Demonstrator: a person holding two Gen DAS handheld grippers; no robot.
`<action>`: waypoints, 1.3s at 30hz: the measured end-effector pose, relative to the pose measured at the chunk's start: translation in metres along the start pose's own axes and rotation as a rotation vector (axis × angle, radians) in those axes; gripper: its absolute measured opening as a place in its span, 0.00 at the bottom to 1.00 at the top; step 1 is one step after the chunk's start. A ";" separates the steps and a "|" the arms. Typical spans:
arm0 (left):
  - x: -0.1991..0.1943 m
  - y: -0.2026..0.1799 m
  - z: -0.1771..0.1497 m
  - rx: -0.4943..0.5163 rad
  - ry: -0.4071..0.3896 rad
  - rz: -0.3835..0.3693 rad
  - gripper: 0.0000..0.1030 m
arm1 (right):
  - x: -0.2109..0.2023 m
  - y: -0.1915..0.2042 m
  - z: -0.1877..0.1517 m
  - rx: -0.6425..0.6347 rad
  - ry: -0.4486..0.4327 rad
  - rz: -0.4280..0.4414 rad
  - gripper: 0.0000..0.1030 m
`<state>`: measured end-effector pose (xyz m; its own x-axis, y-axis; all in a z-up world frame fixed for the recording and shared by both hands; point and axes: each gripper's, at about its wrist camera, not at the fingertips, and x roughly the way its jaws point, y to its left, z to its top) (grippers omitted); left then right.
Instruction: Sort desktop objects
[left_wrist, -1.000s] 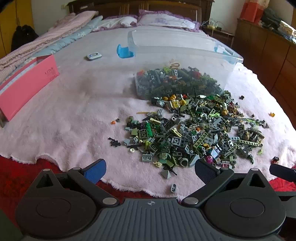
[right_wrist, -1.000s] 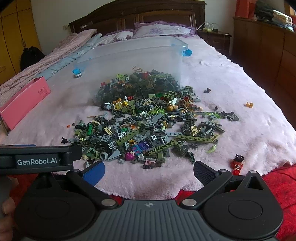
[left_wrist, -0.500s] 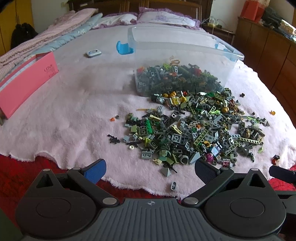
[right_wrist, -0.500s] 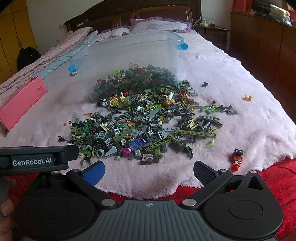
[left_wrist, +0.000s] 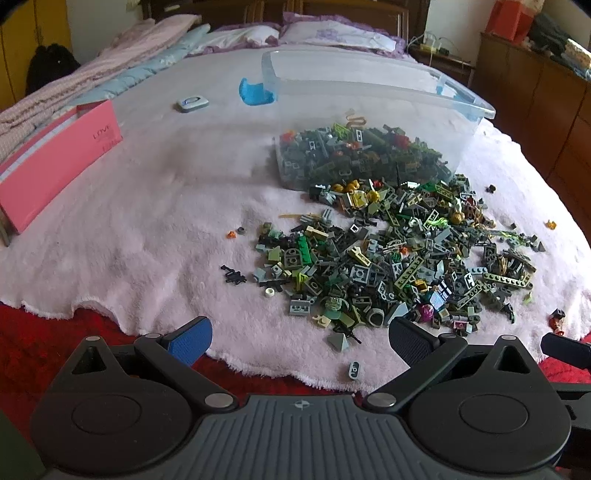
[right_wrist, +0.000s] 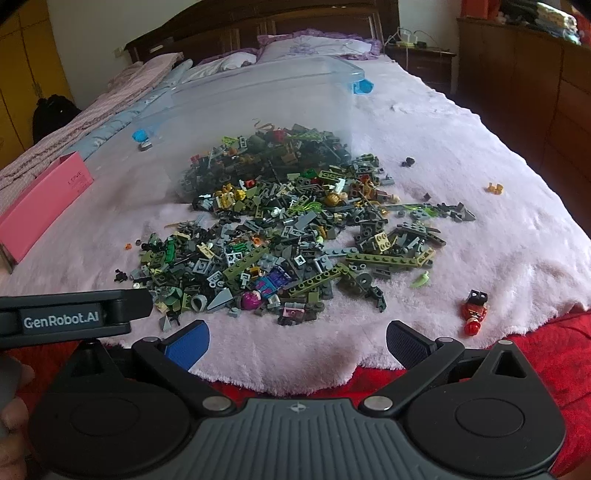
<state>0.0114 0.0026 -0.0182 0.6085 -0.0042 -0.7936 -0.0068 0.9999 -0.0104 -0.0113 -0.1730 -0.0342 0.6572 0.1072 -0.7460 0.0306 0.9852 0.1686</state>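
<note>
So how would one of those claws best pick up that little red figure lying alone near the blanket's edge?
The red figure lies flat, apart from the brick pile, its dark end pointing away. I'd bring the open right gripper down from above and pinch across its narrow middle, one finger on each long side. Nothing crowds it there.

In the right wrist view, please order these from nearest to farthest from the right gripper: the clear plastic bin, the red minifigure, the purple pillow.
1. red minifigure, on the blanket just ahead, to the right.
2. clear plastic bin, tipped behind the brick pile, centre.
3. purple pillow, at the headboard, far end.
</note>
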 end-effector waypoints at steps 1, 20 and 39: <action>0.000 0.000 0.000 0.000 -0.001 0.000 1.00 | 0.000 0.000 0.000 -0.002 0.001 0.002 1.00; 0.009 0.006 -0.001 -0.032 0.023 0.018 1.00 | 0.006 -0.006 -0.002 0.020 0.011 -0.009 1.00; 0.051 0.020 -0.031 0.054 0.053 -0.049 1.00 | 0.036 -0.020 -0.017 0.002 0.082 -0.018 0.98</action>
<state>0.0179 0.0218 -0.0774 0.5642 -0.0528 -0.8239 0.0663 0.9976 -0.0185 -0.0008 -0.1863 -0.0753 0.5929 0.1000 -0.7990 0.0436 0.9868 0.1559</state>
